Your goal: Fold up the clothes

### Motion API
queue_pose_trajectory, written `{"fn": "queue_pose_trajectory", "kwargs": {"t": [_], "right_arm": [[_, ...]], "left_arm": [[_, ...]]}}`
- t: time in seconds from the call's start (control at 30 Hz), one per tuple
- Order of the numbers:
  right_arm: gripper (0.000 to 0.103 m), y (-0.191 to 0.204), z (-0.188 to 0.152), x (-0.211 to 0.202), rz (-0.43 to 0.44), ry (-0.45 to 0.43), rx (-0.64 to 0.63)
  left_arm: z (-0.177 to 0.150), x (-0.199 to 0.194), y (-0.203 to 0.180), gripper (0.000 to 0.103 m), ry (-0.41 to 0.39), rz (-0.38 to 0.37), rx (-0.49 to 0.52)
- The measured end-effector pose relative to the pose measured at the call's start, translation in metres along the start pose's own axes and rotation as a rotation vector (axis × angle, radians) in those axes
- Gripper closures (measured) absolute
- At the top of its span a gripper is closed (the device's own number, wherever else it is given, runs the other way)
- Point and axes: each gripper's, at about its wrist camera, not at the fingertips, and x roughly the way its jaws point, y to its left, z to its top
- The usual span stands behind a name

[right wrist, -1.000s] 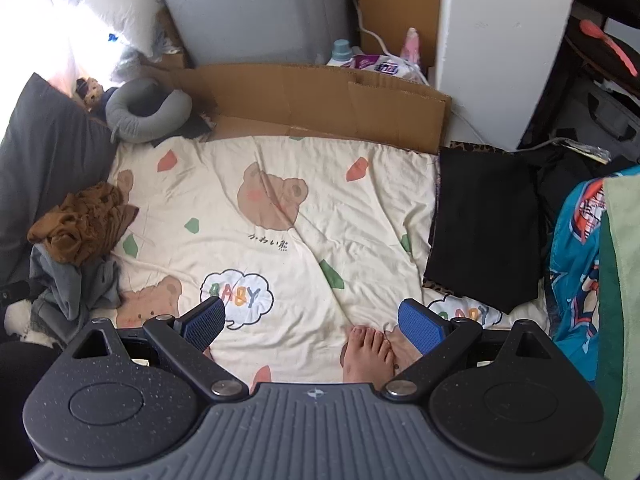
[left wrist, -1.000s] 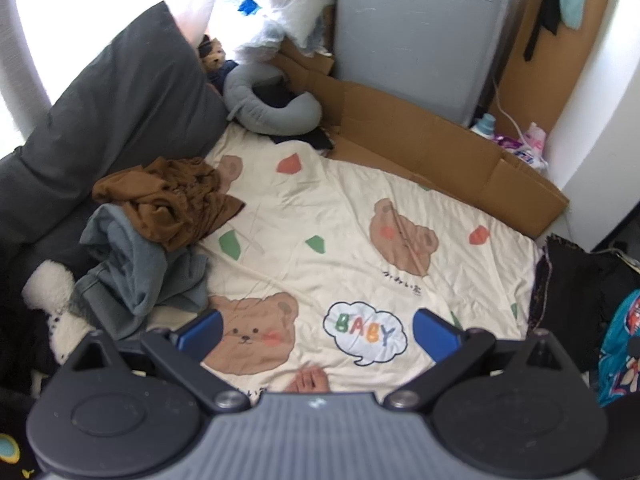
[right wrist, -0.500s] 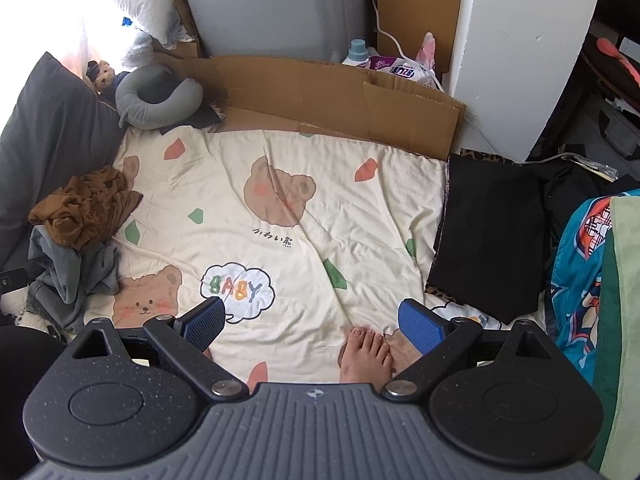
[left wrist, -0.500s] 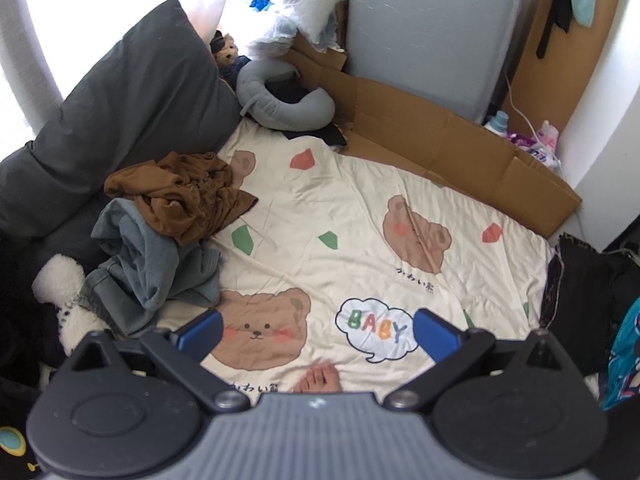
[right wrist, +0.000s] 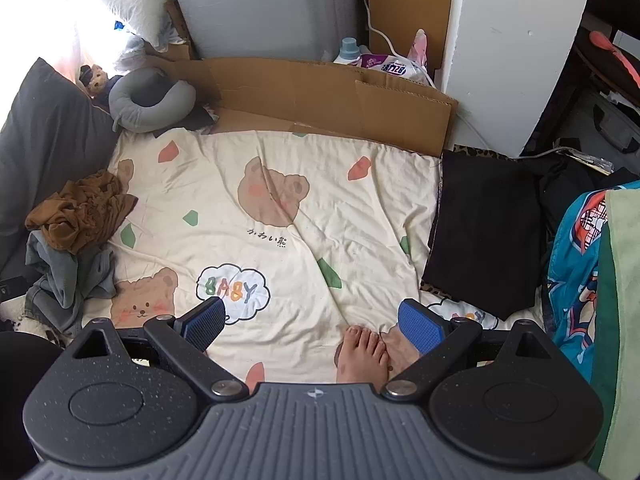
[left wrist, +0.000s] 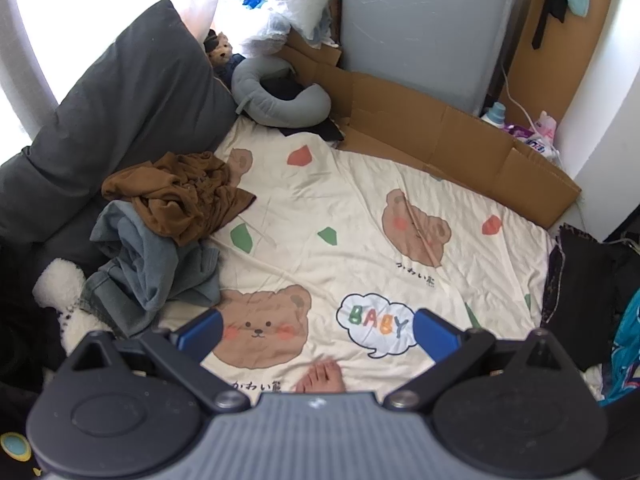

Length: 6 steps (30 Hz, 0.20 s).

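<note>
A crumpled brown garment (left wrist: 176,196) (right wrist: 80,212) lies on top of a heap of grey-blue clothes (left wrist: 148,268) (right wrist: 68,276) at the left edge of a cream bear-print blanket (left wrist: 360,240) (right wrist: 280,208). A folded black garment (right wrist: 484,232) (left wrist: 580,280) lies flat at the blanket's right edge. My left gripper (left wrist: 316,330) is open, high above the blanket's near side, holding nothing. My right gripper (right wrist: 310,322) is open too, also high and empty, over the near middle.
A person's bare foot (right wrist: 362,354) (left wrist: 320,376) rests on the near edge of the blanket. Dark grey pillows (left wrist: 120,112), a grey neck pillow (left wrist: 276,100) and flattened cardboard (right wrist: 320,96) line the far side. Blue patterned fabric (right wrist: 576,272) lies at the right.
Both views have slid downward, so the pile, blanket and cardboard sit lower in frame and more of the far wall shows. Both grippers stayed open and empty.
</note>
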Motion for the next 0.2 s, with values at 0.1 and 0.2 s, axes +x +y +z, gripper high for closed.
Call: {"fn": "queue_pose_trajectory", "kwargs": {"t": [0.1, 0.2], "right_arm": [[0.006, 0.0002, 0.0008, 0.0006, -0.001, 0.002, -0.001], [0.006, 0.0013, 0.0031, 0.0008, -0.003, 0.005, 0.0]], "left_arm": [[0.0001, 0.0001, -0.0012, 0.001, 0.0, 0.002, 0.007], [-0.0008, -0.0005, -0.004, 0.001, -0.002, 0.005, 0.023]]}}
